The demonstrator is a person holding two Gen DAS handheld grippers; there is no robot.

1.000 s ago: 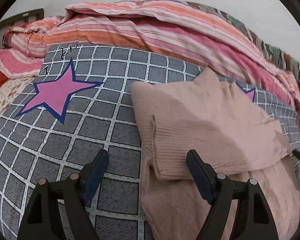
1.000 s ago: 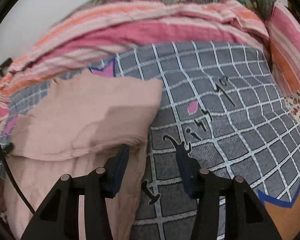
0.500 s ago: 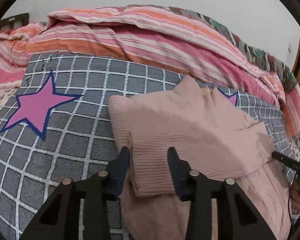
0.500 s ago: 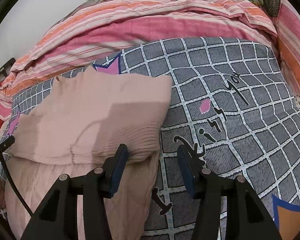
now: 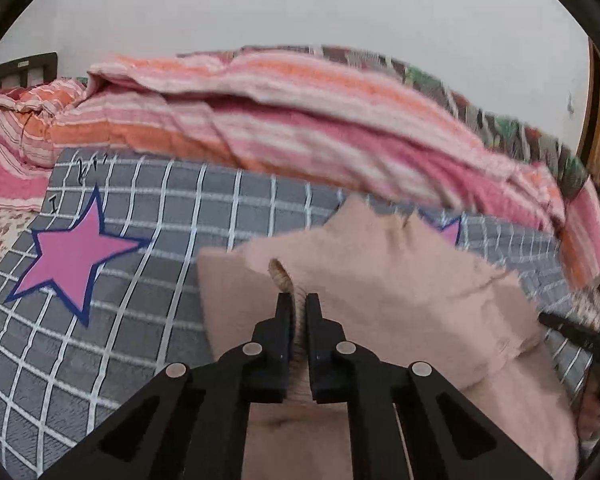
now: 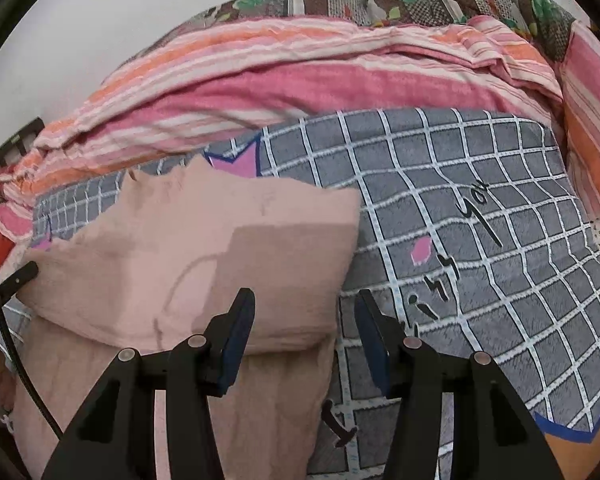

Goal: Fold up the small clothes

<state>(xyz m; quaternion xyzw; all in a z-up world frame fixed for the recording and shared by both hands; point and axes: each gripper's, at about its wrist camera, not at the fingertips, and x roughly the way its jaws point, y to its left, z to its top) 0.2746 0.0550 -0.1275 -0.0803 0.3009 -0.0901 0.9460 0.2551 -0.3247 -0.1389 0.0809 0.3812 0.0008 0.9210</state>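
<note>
Nearly at the middle of the bed, a pink knitted garment [image 5: 400, 280] was laid on a grey checked blanket [image 5: 148, 320], partly folded, with an upper layer doubled over a lower one that ran toward the near edge of the bed. The left gripper [image 5: 298, 308] was seen with its jaws pressed together on a bunched ridge of the garment's near-left edge, the knit standing up in a small crest just beyond the tips. A pink star [image 5: 72, 260] printed on the blanket was seen well to the left of the garment, toward the blanket's left edge.

From the right wrist view, the right gripper [image 6: 306, 316] was held with its jaws at a moderate width over the near-right corner of the folded layer. The garment [image 6: 204, 248] was overlapped by the left jaw, while the right jaw stood over the bare blanket [image 6: 480, 200]; whether the pads were touching the cloth could not be told, and nothing was clamped between them. Black lettering [image 6: 452, 256] was printed on the blanket just to the right of that gripper.

Along the far edge of the bed, a striped pink and orange quilt [image 6: 300, 76] was heaped, and behind it a patterned cover [image 6: 420, 4] was seen against the wall.
</note>
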